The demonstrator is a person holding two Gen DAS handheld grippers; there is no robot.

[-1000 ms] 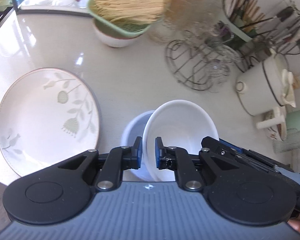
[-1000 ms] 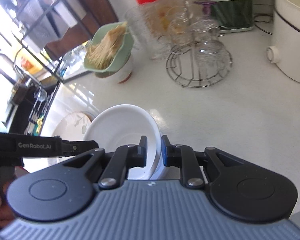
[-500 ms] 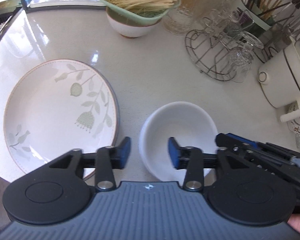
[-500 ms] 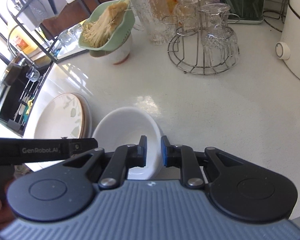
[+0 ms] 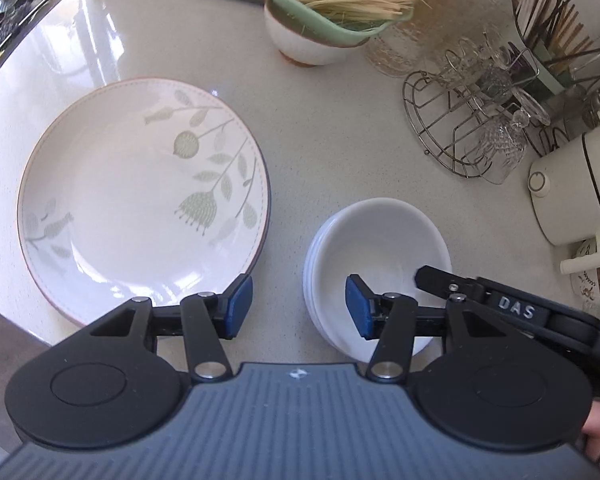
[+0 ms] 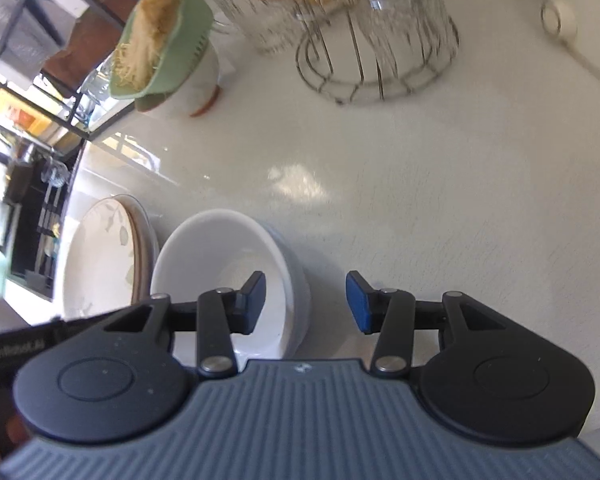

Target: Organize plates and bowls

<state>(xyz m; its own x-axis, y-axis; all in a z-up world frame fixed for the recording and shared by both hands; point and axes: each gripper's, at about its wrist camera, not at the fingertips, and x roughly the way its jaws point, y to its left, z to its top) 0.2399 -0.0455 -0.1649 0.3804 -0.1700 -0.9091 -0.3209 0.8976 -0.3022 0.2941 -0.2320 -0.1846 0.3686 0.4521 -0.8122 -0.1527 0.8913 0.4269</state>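
A stack of white bowls [image 5: 376, 248] sits on the pale counter, also in the right wrist view [image 6: 220, 252]. A large white plate with a leaf print [image 5: 140, 200] lies left of it, on top of another plate [image 6: 100, 248]. My left gripper [image 5: 296, 306] is open and empty, just in front of the gap between plate and bowls. My right gripper [image 6: 306, 302] is open and empty; its left finger hangs over the bowl's inside and its right finger is outside the rim. The right gripper's finger also shows in the left wrist view [image 5: 432, 276].
A white bowl with a green strainer of dry noodles [image 5: 332, 4] stands at the back. A wire rack with glasses [image 5: 472, 120], a glass jar, a utensil holder [image 5: 552, 40] and a white pot [image 5: 576, 188] crowd the right. The counter's front edge runs at the lower left.
Both grippers have let go of the top white bowl, which now rests nested in the stack. The right gripper opened in the last half second; both have drawn back a little.
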